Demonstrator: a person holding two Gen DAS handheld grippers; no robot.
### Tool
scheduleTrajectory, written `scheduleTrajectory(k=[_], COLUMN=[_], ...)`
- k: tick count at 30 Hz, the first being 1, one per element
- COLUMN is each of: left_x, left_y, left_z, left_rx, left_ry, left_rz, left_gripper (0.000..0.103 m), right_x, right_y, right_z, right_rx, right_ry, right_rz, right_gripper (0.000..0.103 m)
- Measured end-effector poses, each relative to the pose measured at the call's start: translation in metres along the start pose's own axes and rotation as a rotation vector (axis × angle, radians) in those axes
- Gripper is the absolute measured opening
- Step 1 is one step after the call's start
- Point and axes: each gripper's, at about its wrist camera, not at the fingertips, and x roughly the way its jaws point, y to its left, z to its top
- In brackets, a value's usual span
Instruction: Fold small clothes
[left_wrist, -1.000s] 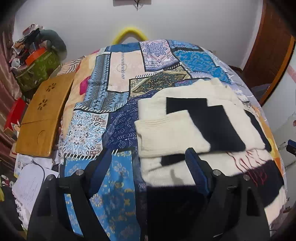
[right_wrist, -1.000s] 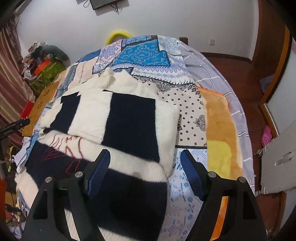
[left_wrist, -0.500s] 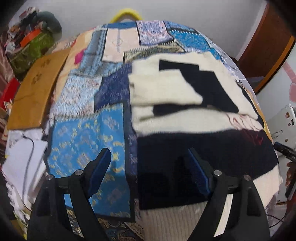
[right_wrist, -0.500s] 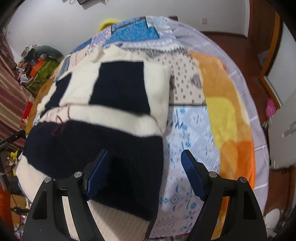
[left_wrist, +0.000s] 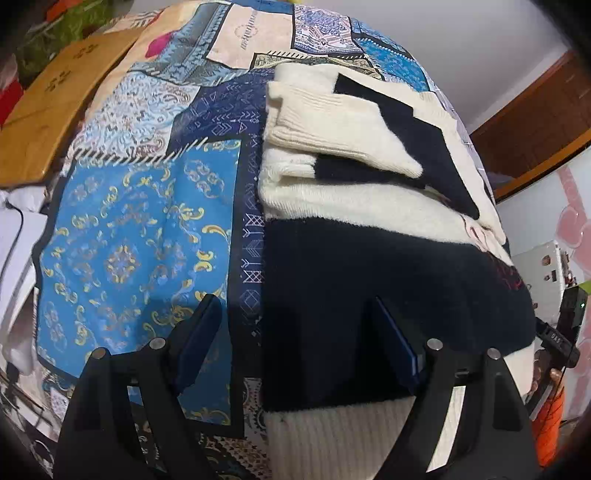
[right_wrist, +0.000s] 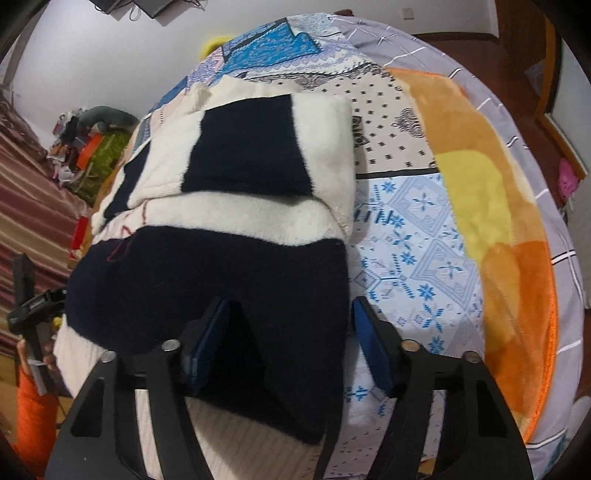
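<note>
Both grippers have come back toward the near hem of the sweater (left_wrist: 388, 266) since one second ago, and now the ribbed cream band shows under them. The left gripper (left_wrist: 295, 343) has its jaws spread across the sweater's left edge, one finger over the blue patchwork bedspread (left_wrist: 140, 229). The right gripper (right_wrist: 290, 343) is spread as well, across the right edge. Neither pinches anything yet. I judge they stand at the two bottom corners to lift the hem and fold it up over the sleeves, which already lie folded across the chest. A wooden lap table (left_wrist: 48, 110) lies well apart at the left; an orange blanket (right_wrist: 491, 206) lies beside the sweater at the right. Nothing blocks the fold.
</note>
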Motion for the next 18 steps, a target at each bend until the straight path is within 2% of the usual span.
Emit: scheduleTrajectory(k=[2,4,5,6,7,8,9,12,18], left_x=[0.000,-0.002,-0.003,-0.004,-0.005,-0.005,-0.007,-0.013,-0.041], left_y=[-0.001,-0.005,-0.007,-0.008,-0.010,-0.011,-0.013,-0.021,-0.040], left_z=[-0.001,-0.003,-0.003,-0.004,-0.003,-0.002,0.000,0.006,0.020], left_rx=[-0.003,0.003,0.006,0.007,0.004,0.000,0.004,0.033,0.071], left_ry=[0.002,0.003,0.005,0.008,0.016,0.024,0.037,0.032,-0.077], left_rz=[-0.015,-0.042,-0.056,-0.071,-0.095,-0.117,-0.154,-0.155,-0.131], left_gripper=[0.079,0.069,0.062,0.054,0.051,0.046,0.033,0.015,0.012], right_x=[0.000,-0.001,-0.001,-0.002,-0.003,-0.003,-0.004,-0.008,-0.024], right_y=[0.002,0.005,0.007,0.009,0.010,0.013,0.016,0.023,0.040], right_z=[0.001,0.002,0.002,0.002,0.003,0.004,0.004,0.009,0.025], right_rx=[-0.005,-0.019,-0.027,-0.034,-0.042,-0.056,-0.073,-0.111,-0.173], right_ry=[0.000,0.000,-0.004,-0.008,-0.015,-0.026,-0.034,-0.058,-0.139], right_rz=[0.012,0.019,0.020,0.022,0.021,0.014,0.006,0.001,-0.014], right_gripper=[0.051,0.041,0.038,0.029,0.020,0.016,0.011,0.009,0.008])
